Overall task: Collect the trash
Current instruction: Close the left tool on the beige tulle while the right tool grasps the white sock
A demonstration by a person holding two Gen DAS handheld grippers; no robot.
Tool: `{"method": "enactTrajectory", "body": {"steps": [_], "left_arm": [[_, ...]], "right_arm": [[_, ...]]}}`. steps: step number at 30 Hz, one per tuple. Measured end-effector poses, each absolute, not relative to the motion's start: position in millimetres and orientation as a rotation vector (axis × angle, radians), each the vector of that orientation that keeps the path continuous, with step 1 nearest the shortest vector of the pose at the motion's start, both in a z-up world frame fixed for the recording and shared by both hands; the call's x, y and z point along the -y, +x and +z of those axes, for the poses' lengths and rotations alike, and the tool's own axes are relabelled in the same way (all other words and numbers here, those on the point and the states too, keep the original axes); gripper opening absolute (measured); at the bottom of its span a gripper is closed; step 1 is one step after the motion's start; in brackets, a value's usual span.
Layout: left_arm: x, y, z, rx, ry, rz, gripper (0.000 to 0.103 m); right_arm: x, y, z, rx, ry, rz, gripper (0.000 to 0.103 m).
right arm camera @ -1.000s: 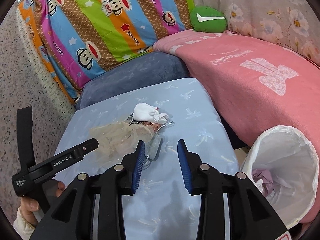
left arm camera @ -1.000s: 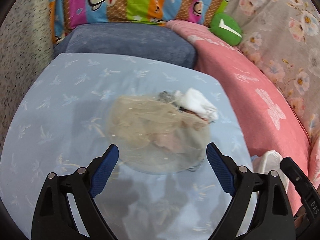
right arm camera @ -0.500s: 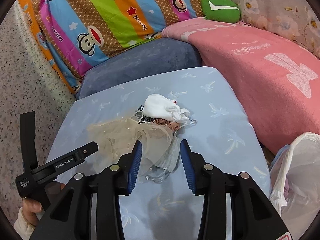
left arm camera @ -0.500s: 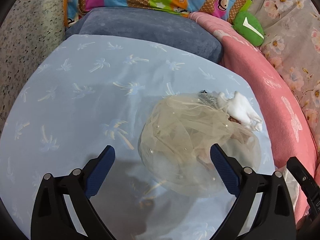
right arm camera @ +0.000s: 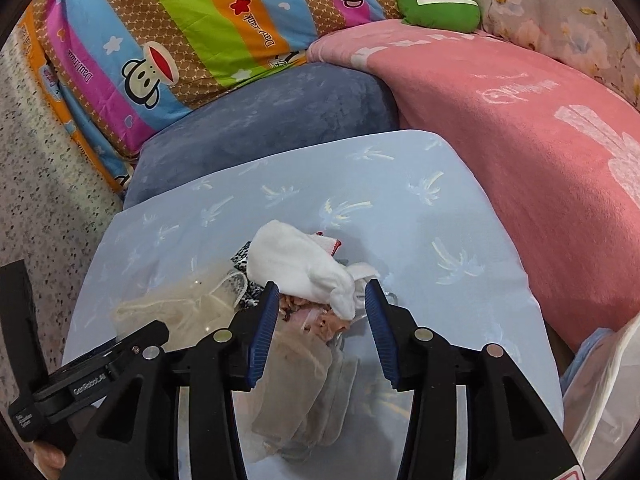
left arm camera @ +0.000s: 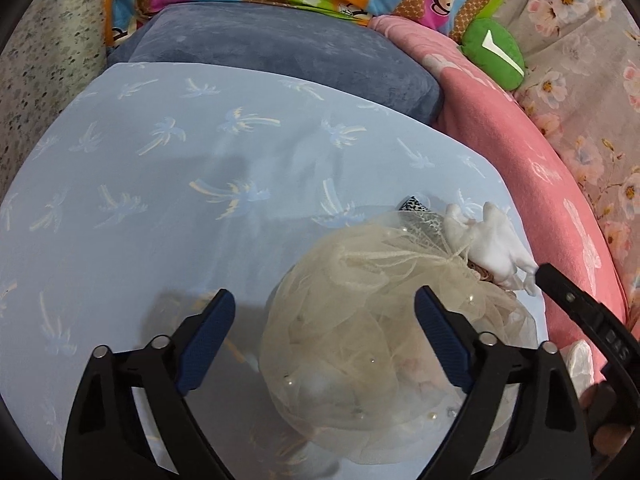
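A pile of trash lies on the light blue table (left arm camera: 160, 208): a cream tulle mesh bag (left arm camera: 360, 340), a crumpled white cloth (left arm camera: 492, 244), a leopard-print scrap (left arm camera: 420, 216) and clear plastic wrappers (right arm camera: 304, 380). My left gripper (left arm camera: 324, 340) is open, its fingers either side of the mesh bag. My right gripper (right arm camera: 320, 320) is open over the pile, with the white cloth (right arm camera: 304, 264) between and just beyond its fingertips. The mesh bag also shows in the right wrist view (right arm camera: 176, 308), at the left.
A white-lined trash bin (right arm camera: 604, 392) stands at the table's right edge. A pink blanket (right arm camera: 520, 128) lies to the right, a blue-grey cushion (right arm camera: 264, 120) behind the table, a striped monkey pillow (right arm camera: 192, 28) and a green cushion (right arm camera: 440, 0) farther back.
Both grippers have moved in closer to the pile. The right gripper has opened a little wider and now frames the white cloth; the mesh bag sits lower and nearer between the left fingers.
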State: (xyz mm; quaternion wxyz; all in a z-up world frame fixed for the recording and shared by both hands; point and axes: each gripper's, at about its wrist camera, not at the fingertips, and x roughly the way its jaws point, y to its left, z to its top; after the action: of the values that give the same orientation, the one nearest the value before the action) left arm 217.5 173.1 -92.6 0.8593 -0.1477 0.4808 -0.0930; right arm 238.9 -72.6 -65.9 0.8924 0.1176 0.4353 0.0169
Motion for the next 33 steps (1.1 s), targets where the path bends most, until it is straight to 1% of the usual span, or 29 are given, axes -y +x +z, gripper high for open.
{"method": "enactTrajectory", "body": {"steps": [2,3,4,5,6,7,8,9,10,14,22,33], "left_arm": [[-172.8,219.7,-94.2,-1.017,-0.314,-0.217,0.067],[-172.6,220.2,-94.8,-1.018,-0.317,-0.228,0.064],[-172.1,220.4,-95.1,-1.019,-0.315,-0.234,0.055],[-170.4,221.8,-95.1,-1.019,-0.311,-0.24,0.045],[-169.2,222.3,-95.0,-1.019,-0.306,-0.251,0.039],[-168.0,222.7,-94.9,-1.02,-0.302,-0.263,0.025],[-167.0,222.3,-94.1,-1.019,-0.297,-0.268,0.018],[-165.8,221.8,-92.7,-1.015,-0.291,-0.272,0.016],[-164.9,220.8,-90.7,-1.009,-0.286,-0.274,0.011],[-160.4,213.6,-75.4,-0.97,-0.256,-0.278,0.006],[-147.1,196.4,-34.6,-0.889,-0.227,-0.308,0.006],[-112.1,149.8,16.8,-0.787,-0.18,-0.392,0.006]], "right_arm": [[74.1,246.4,-72.3,-0.913,0.256,0.033,0.044],[74.5,249.2,-74.9,-0.919,0.261,0.034,0.044],[74.2,251.9,-77.8,-0.925,0.266,0.037,0.044],[73.5,254.6,-81.1,-0.936,0.271,0.041,0.042],[73.4,256.1,-83.3,-0.941,0.274,0.047,0.038],[72.2,257.7,-85.6,-0.95,0.274,0.054,0.027],[71.4,258.0,-88.0,-0.958,0.274,0.059,0.016],[70.4,257.7,-89.5,-0.964,0.277,0.066,0.011],[70.2,256.5,-89.8,-0.963,0.281,0.068,0.011],[70.1,244.8,-82.2,-0.946,0.299,0.082,0.008],[70.0,207.1,-41.6,-0.874,0.287,0.101,0.007],[85.3,119.3,15.5,-0.782,0.304,0.116,0.007]]}}
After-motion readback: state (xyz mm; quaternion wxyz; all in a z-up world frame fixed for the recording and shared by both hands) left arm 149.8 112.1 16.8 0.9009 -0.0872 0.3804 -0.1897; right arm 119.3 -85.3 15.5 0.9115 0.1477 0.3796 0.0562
